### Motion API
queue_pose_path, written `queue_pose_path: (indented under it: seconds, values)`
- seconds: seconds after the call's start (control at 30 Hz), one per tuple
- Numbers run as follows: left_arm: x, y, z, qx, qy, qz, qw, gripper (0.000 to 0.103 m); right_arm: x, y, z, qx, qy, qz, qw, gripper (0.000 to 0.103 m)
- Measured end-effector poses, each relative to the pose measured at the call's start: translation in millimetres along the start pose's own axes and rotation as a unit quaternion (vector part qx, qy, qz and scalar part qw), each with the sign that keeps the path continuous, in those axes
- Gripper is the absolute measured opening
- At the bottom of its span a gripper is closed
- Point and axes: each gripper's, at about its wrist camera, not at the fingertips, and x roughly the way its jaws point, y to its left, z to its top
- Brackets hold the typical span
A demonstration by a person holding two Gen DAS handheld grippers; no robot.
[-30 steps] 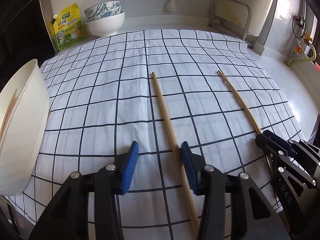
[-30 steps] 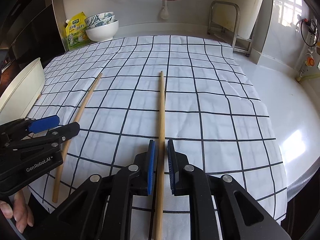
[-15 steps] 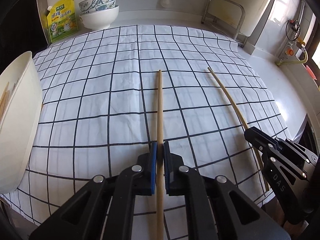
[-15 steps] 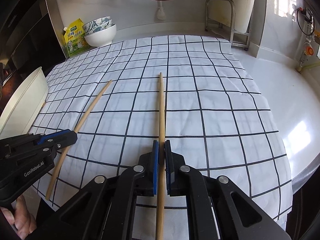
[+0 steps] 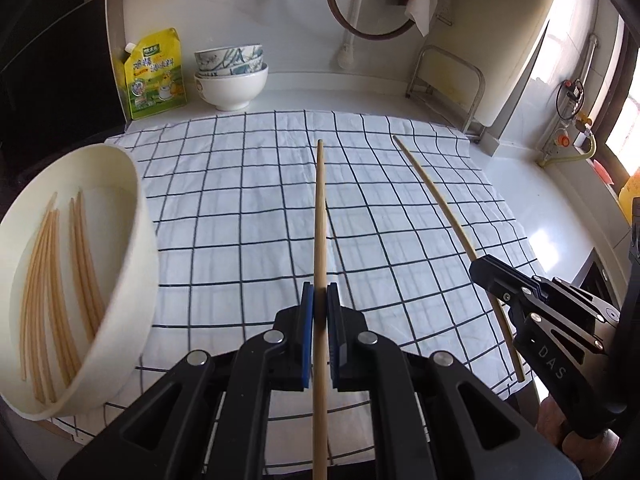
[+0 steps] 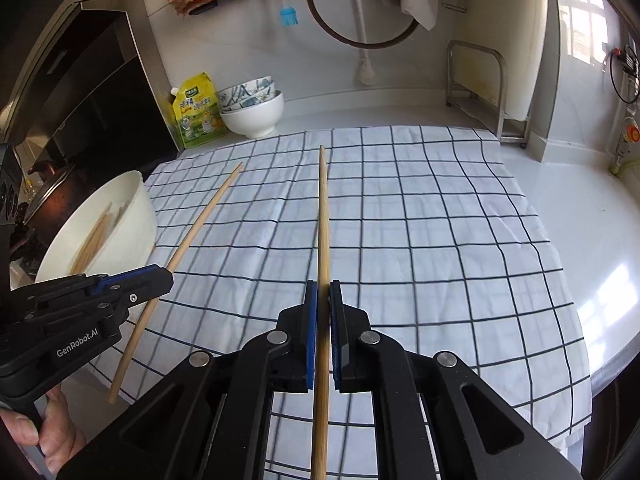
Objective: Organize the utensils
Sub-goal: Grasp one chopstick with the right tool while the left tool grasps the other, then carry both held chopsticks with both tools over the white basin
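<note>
A white counter (image 5: 532,200) carries a white cloth with a dark grid (image 5: 248,216); at the back wall stand a yellow-green pouch (image 5: 154,74) and stacked bowls (image 5: 231,80), and a blue brush (image 6: 289,16) hangs on the wall; a metal rack (image 6: 480,88) stands at the back right. At the left edge of the cloth sits a cream tub (image 5: 128,280), tilted in the view, with many thin wooden sticks (image 5: 52,280) lying inside.

The left gripper (image 5: 320,304) points forward and down over the cloth; its blue pads are closed on a chopstick (image 5: 319,220), which runs straight ahead between them, its far tip over the middle of the cloth. The right gripper (image 6: 323,300) has the same pose and its pads clamp a second chopstick (image 6: 323,220); a hand (image 6: 44,444) under the left tool shows in the right view. Both chopsticks appear lifted clear of the cloth, with a thin shadow beside each.

One second ago the left pads stood wide apart around their chopstick, which lay on the cloth; they have just been closing and now press it. The right pads were a little apart then and are tight now. More of the wall and tub interior is visible than before, so both tools are higher.
</note>
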Motion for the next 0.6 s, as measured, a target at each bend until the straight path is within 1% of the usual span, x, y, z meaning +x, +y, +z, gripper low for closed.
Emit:
queue_pose_path:
  seconds: [0.13, 0.3, 0.43, 0.6]
  values:
    - [-26.5, 33.8, 6.0, -0.017, -0.020, 0.012, 0.9996, 0.007, 0.0, 38.0, 17.2, -0.021, -0.014, 0.032, 0.999, 0.006]
    - [-58.2, 81.8, 8.5, -0.029, -0.038, 0.039, 0.9981, 0.007, 8.7, 95.2, 38.6, -0.047, -0.026, 0.082, 0.995, 0.006]
    - [-73.7, 126.3, 8.6, -0.042, -0.042, 0.064, 0.9962, 0.007, 24.9, 142.6, 48.0, -0.067, -0.021, 0.114, 0.991, 0.006]
    - [-79.5, 174.2, 6.0, -0.050, -0.041, 0.096, 0.9933, 0.007, 48.6, 196.0, 47.9, -0.084, 0.001, 0.142, 0.986, 0.006]
